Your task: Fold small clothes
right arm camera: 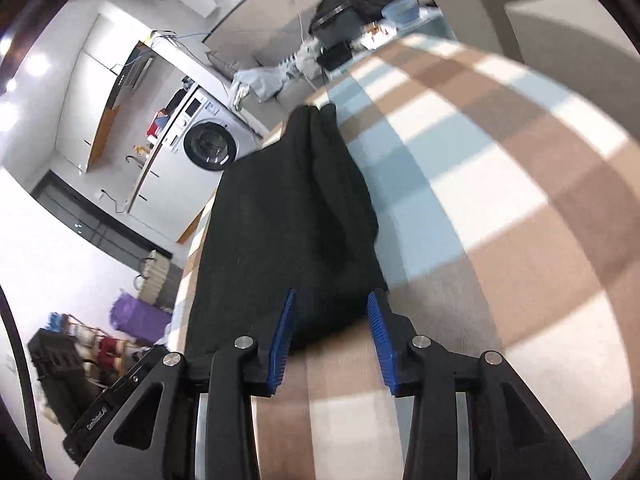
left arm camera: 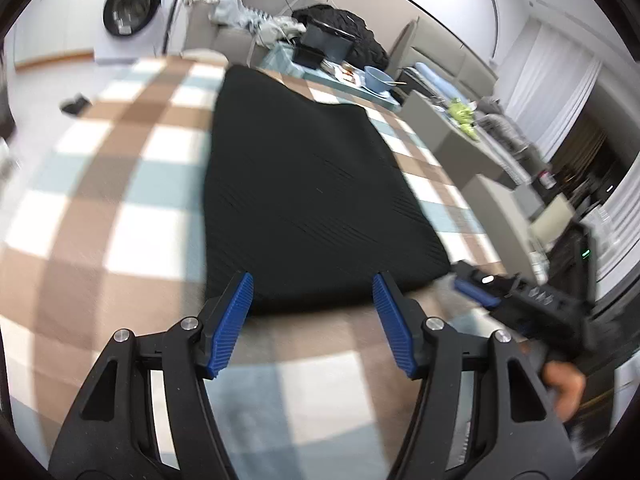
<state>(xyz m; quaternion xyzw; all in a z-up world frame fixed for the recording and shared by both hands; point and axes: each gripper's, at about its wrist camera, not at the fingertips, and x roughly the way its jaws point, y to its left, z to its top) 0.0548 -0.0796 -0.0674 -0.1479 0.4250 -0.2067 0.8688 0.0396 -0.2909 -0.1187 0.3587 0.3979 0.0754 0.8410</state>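
Left tongs (left arm camera: 312, 292) wide and empty at the near hem of the black cloth (left arm camera: 304, 184) flat on the checked table (left arm camera: 120, 184), right tongs (right arm camera: 332, 312) half-open astride its corner, unpinched; soft, light knit, best taken by corners.

surface: desk (left arm camera: 132, 184) under a brown, white and pale-blue checked cloth | on it: flat black ribbed fabric garment (left arm camera: 304, 184), folded to a rough rectangle | far end: pale-blue bowl (left arm camera: 378, 78); black box (left arm camera: 326, 42)
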